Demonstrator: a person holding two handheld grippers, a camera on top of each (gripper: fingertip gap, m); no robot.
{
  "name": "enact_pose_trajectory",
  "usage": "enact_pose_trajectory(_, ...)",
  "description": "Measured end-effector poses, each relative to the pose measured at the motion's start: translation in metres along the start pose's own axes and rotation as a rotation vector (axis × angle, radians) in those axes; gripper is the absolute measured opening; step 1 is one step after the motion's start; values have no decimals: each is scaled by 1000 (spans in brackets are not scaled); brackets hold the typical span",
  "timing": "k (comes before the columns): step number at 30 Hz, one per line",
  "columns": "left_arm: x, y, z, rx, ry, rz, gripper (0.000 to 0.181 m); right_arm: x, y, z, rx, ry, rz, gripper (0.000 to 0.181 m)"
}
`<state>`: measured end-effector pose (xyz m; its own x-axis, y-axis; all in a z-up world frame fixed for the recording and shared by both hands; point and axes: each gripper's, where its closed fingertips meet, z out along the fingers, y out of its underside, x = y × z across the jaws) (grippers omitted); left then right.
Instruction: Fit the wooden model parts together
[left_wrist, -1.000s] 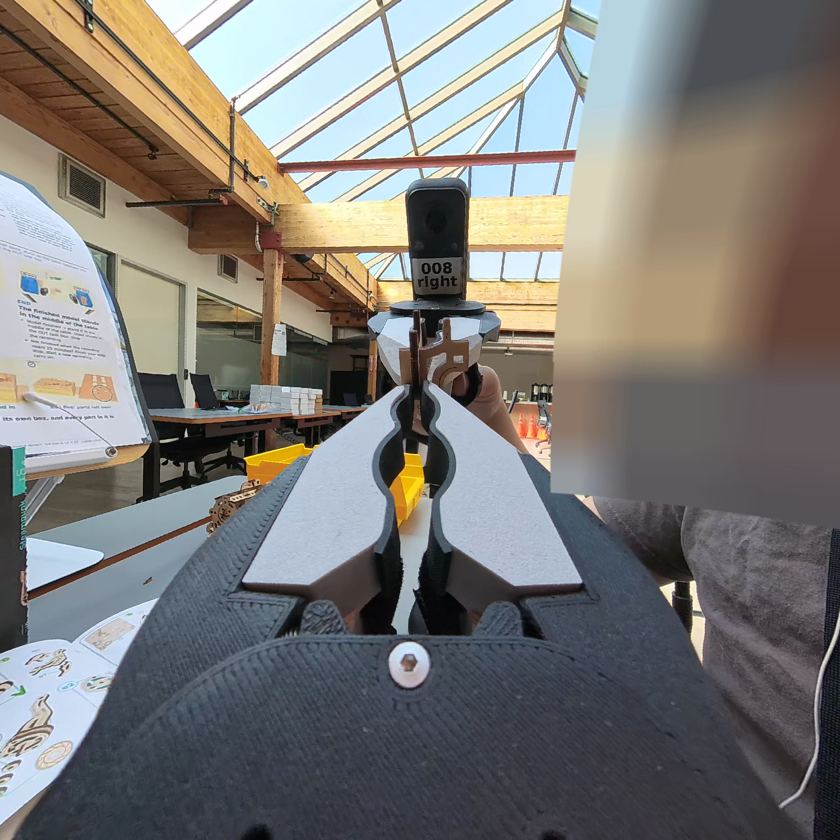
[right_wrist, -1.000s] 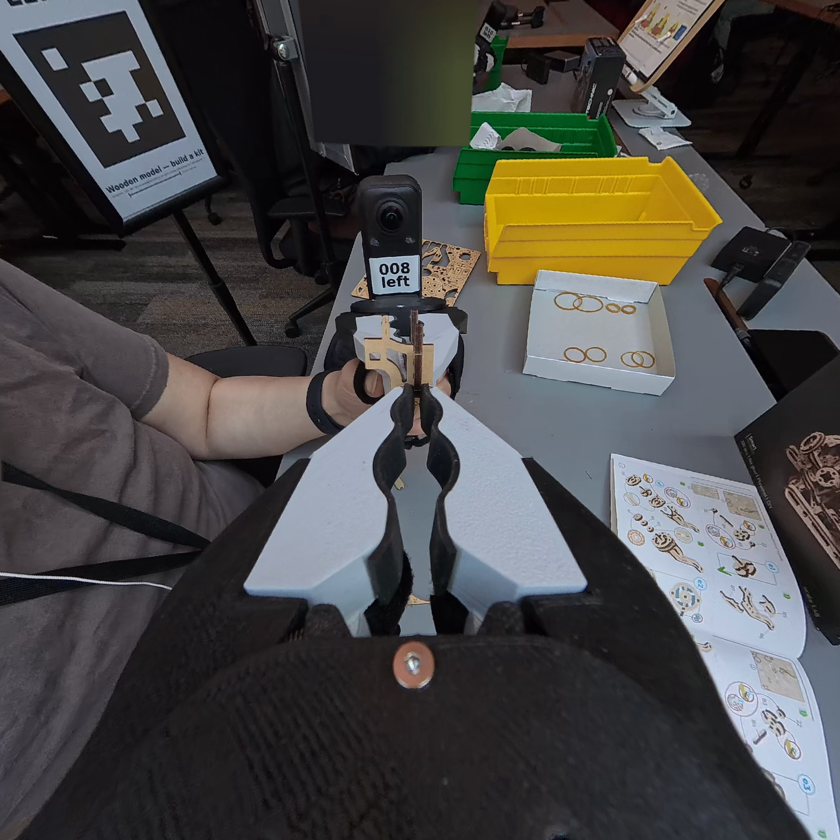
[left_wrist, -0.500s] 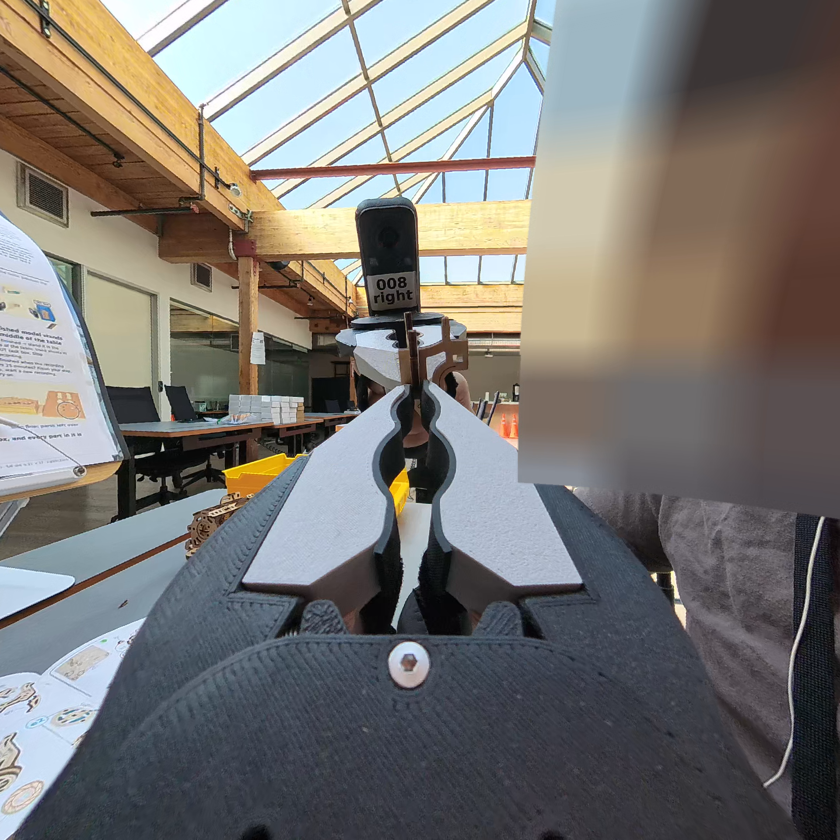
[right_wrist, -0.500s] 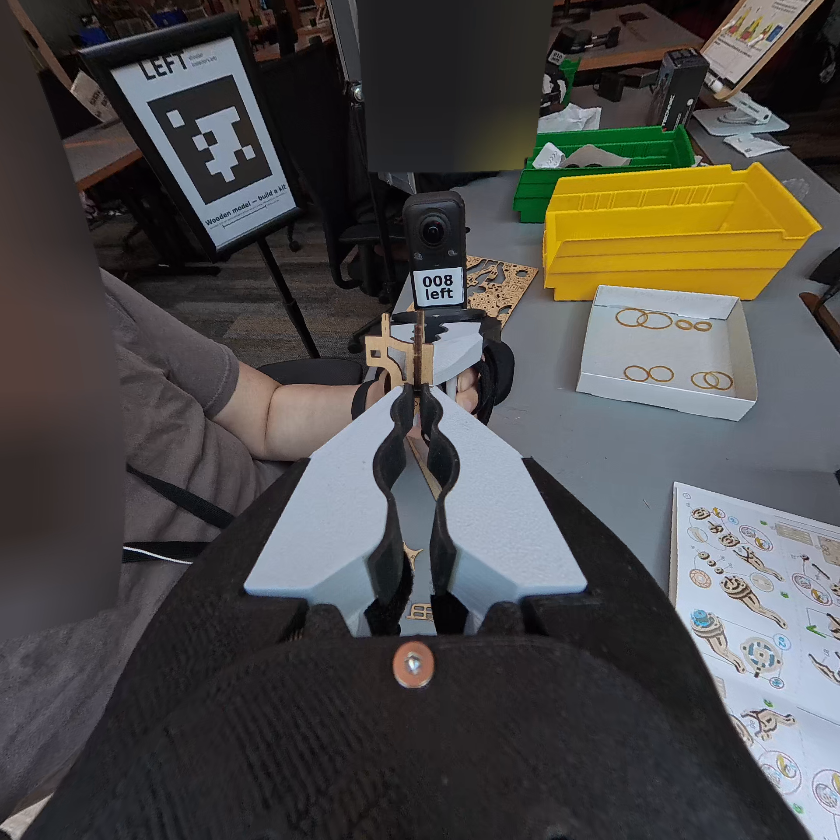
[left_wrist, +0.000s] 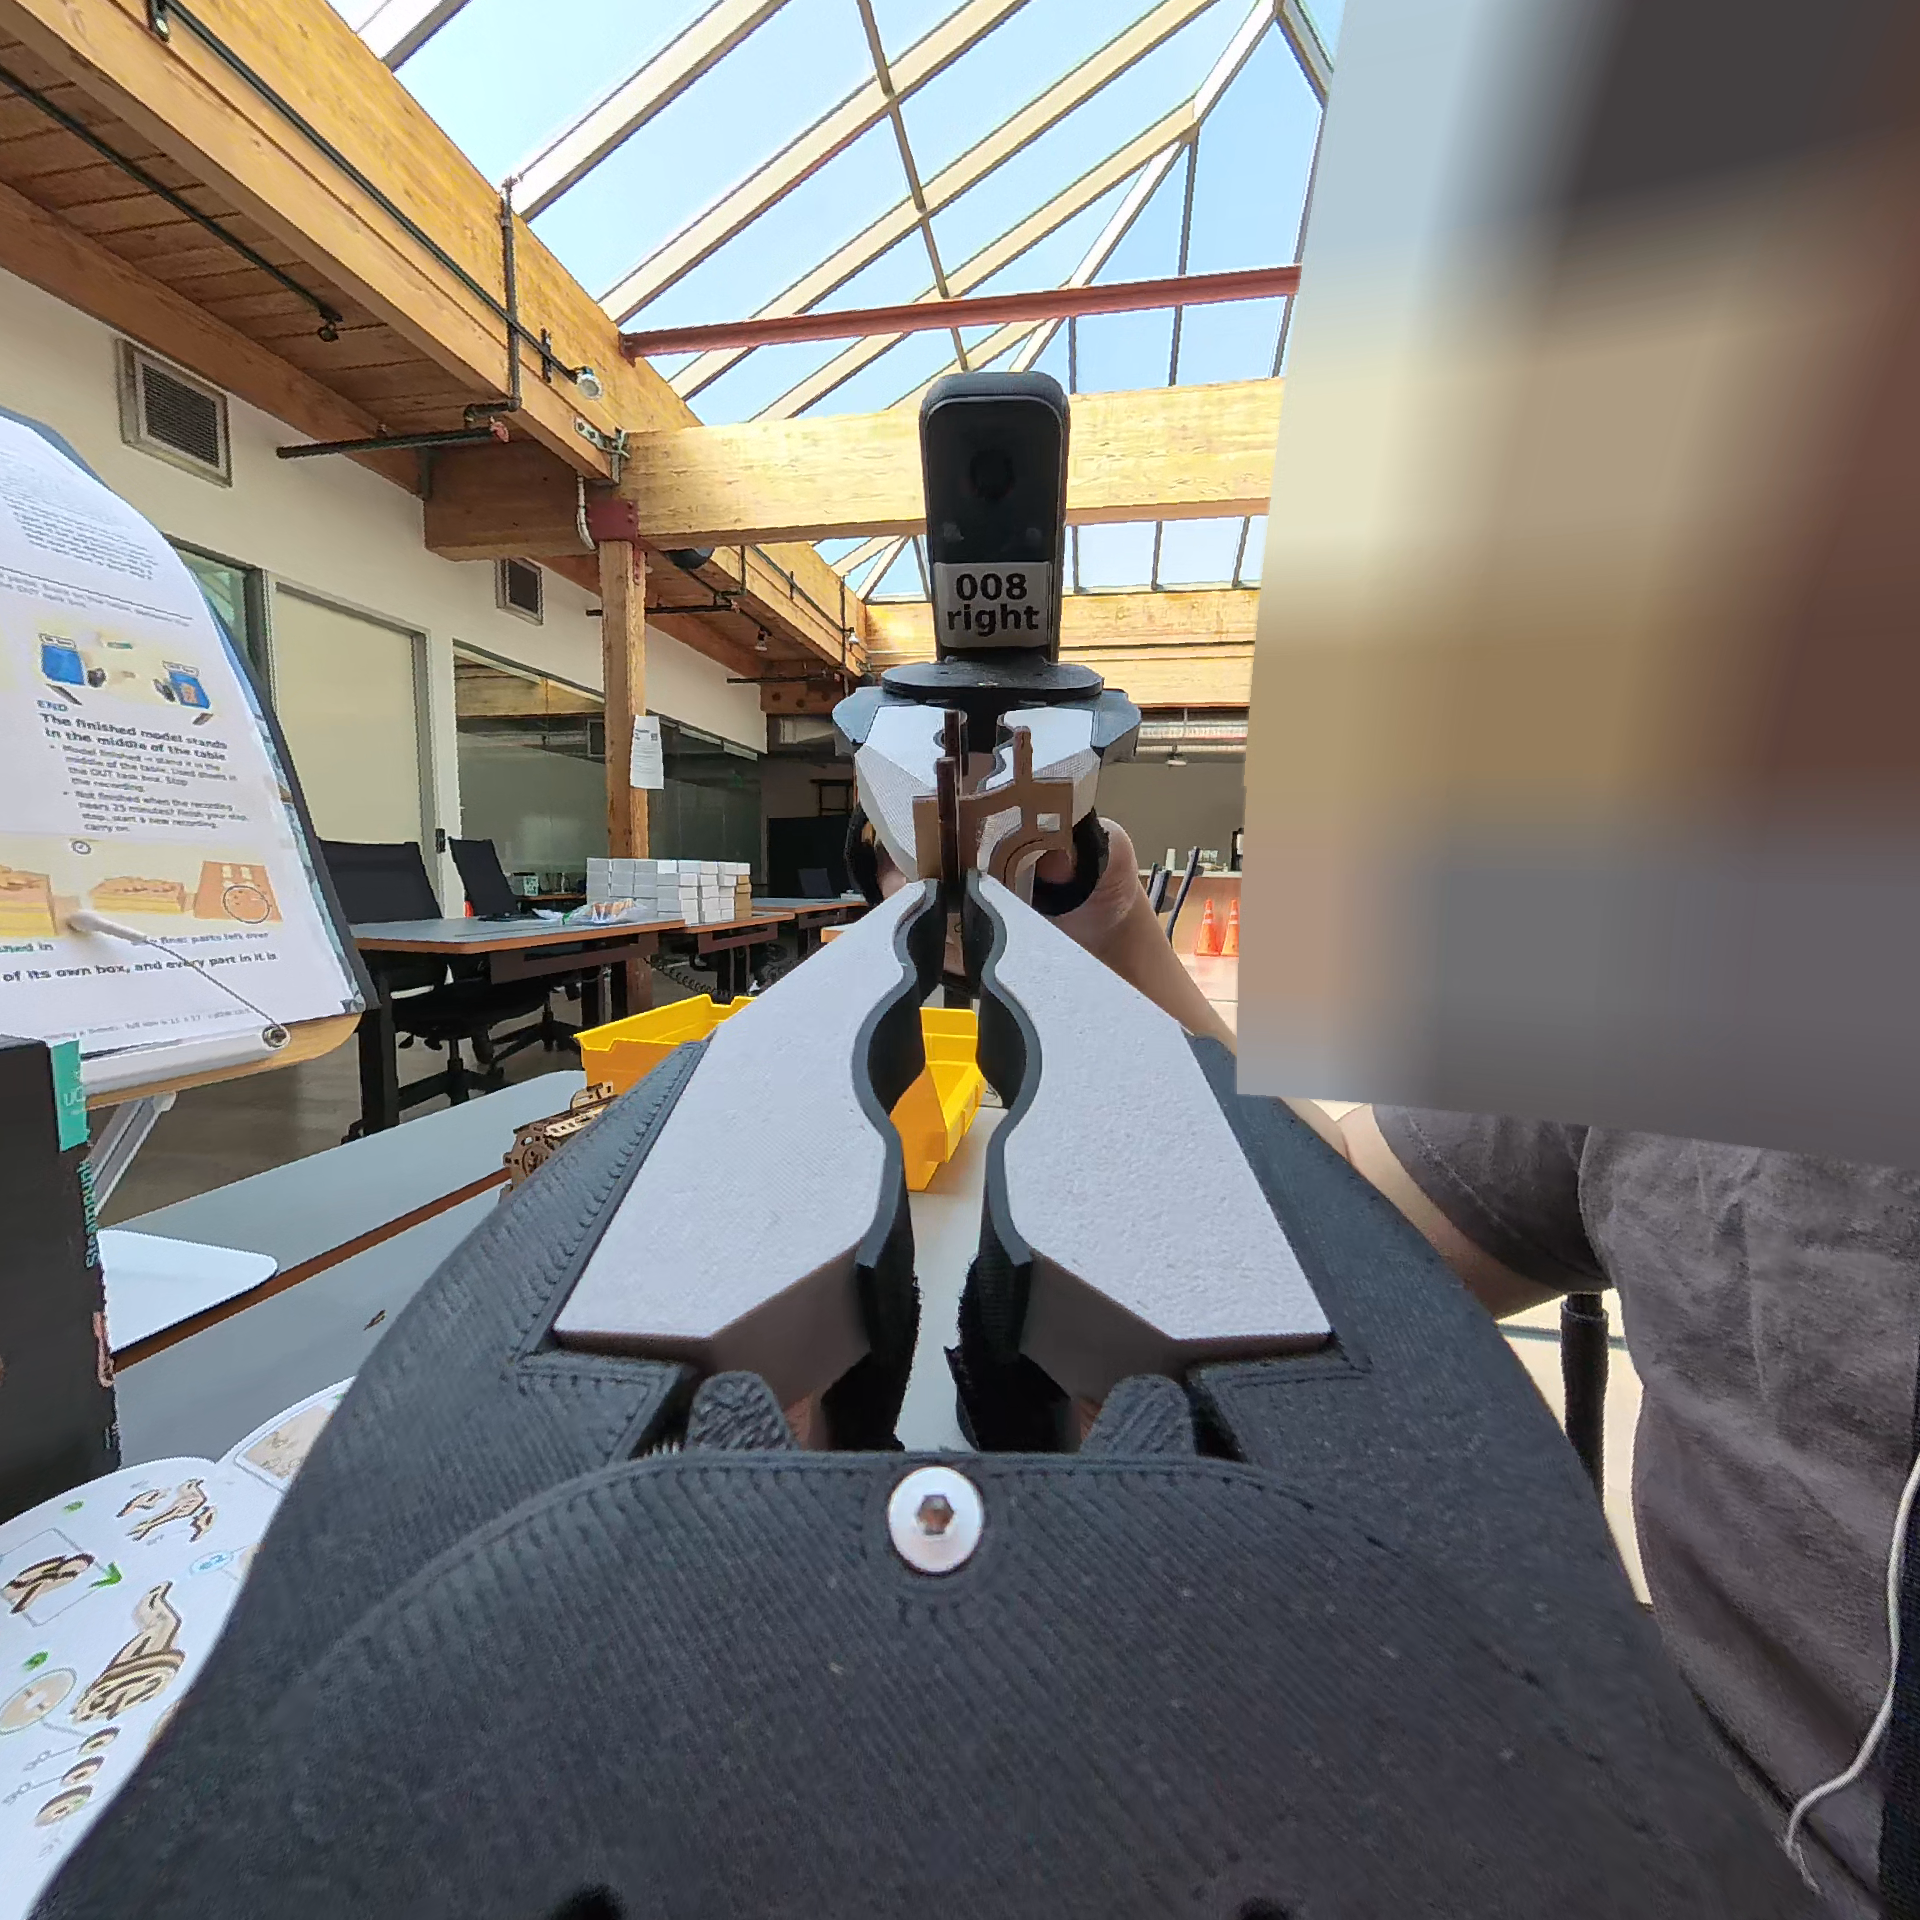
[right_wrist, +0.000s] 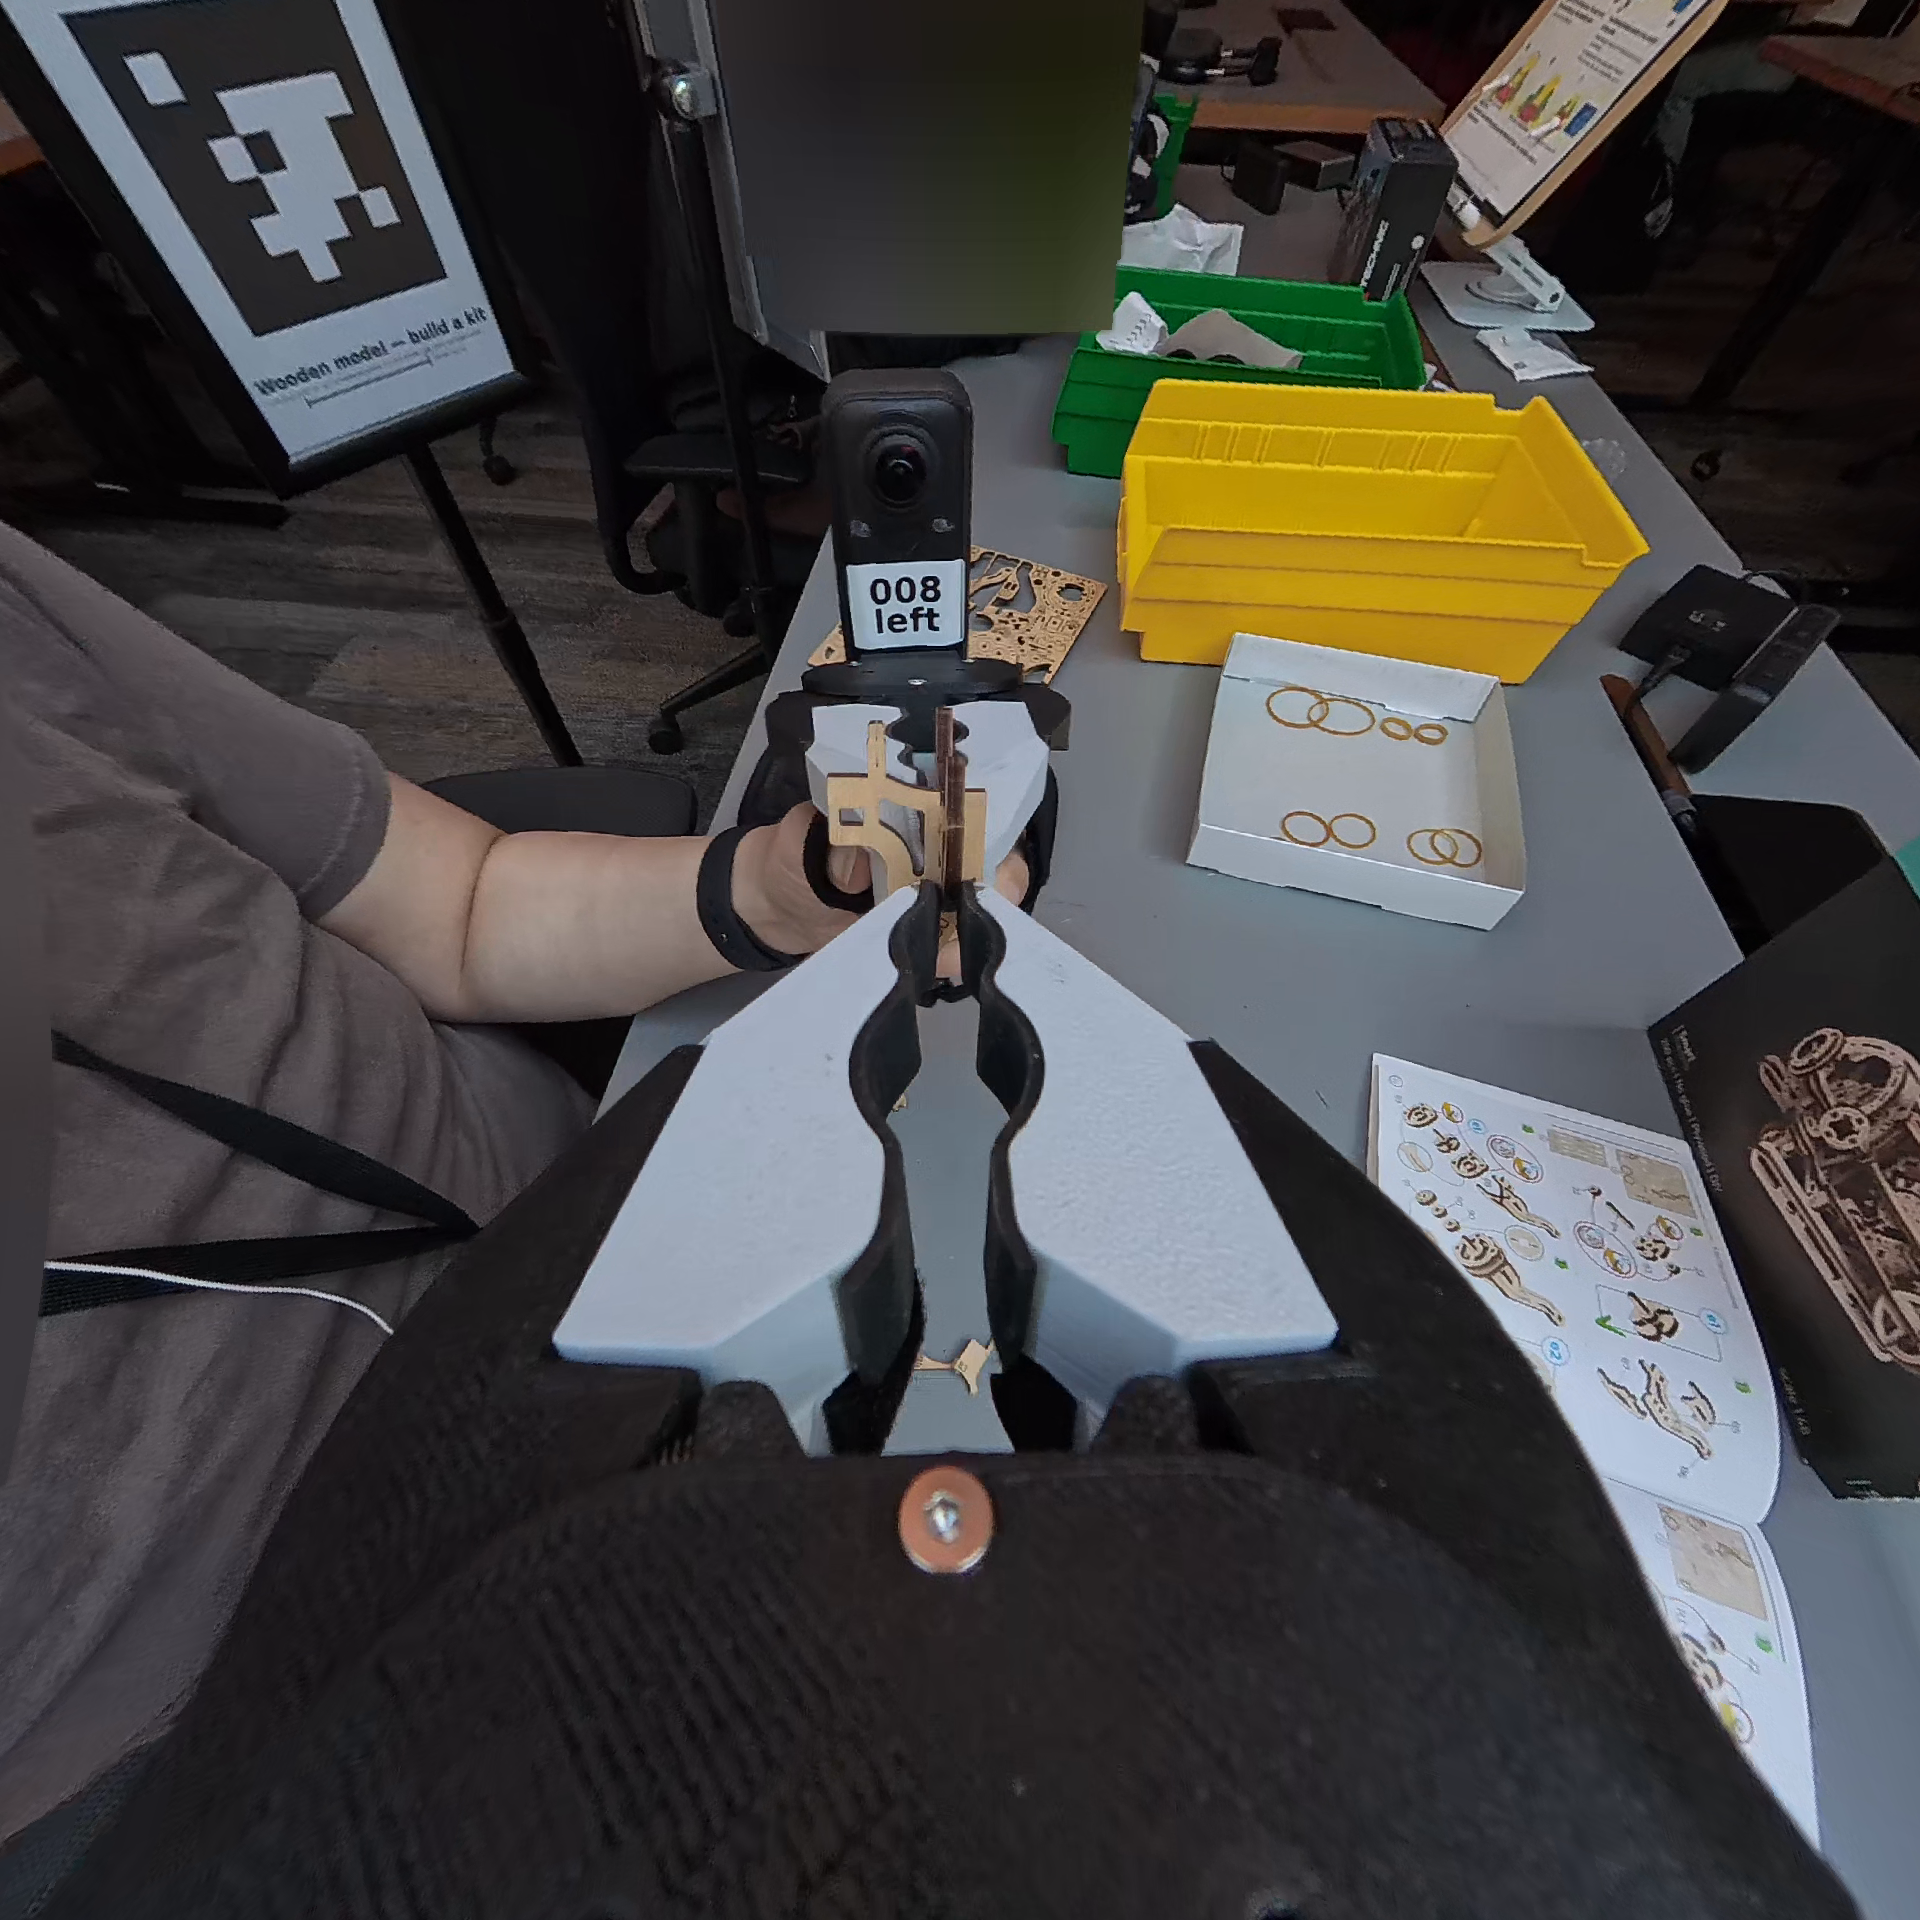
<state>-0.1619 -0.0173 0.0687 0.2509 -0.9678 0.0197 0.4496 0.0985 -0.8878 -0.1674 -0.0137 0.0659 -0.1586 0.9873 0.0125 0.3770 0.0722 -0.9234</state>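
My two grippers face each other above the table's near edge, tip to tip. The left gripper (left_wrist: 948, 896) is shut on a thin wooden plate (left_wrist: 943, 821) seen edge-on. A flat bracket-shaped wooden part (left_wrist: 1023, 816) sits crosswise on that plate, just past the tips. The right gripper (right_wrist: 940, 896) is shut on the same joined parts from the other side. In the right wrist view the plate (right_wrist: 950, 810) is again edge-on and the bracket part (right_wrist: 878, 821) faces me. How deep the two parts sit in each other is hidden.
On the grey table (right_wrist: 1299, 987) stand a yellow bin (right_wrist: 1371, 540), a green bin (right_wrist: 1236, 353), a white tray with rubber bands (right_wrist: 1351, 790), a punched wooden sheet (right_wrist: 1049, 613), an open instruction booklet (right_wrist: 1558, 1247) and a dark kit box (right_wrist: 1818, 1195). A partly built wooden model (left_wrist: 551, 1132) sits farther off. Less than 4 cm separates the two grippers' tips.
Both grippers stayed shut on the joined parts. The pair swung a little sideways and upward half a second ago and has come back. The parts look unchanged relative to each other.
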Motion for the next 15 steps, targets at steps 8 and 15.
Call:
enact_pose_trajectory(8,-2,5,3,4,3,-37,1,4,-9,-10,61,9,35,2)
enact_pose_trajectory(15,-2,7,3,-9,6,-48,1,4,-5,-7,47,-24,76,1)
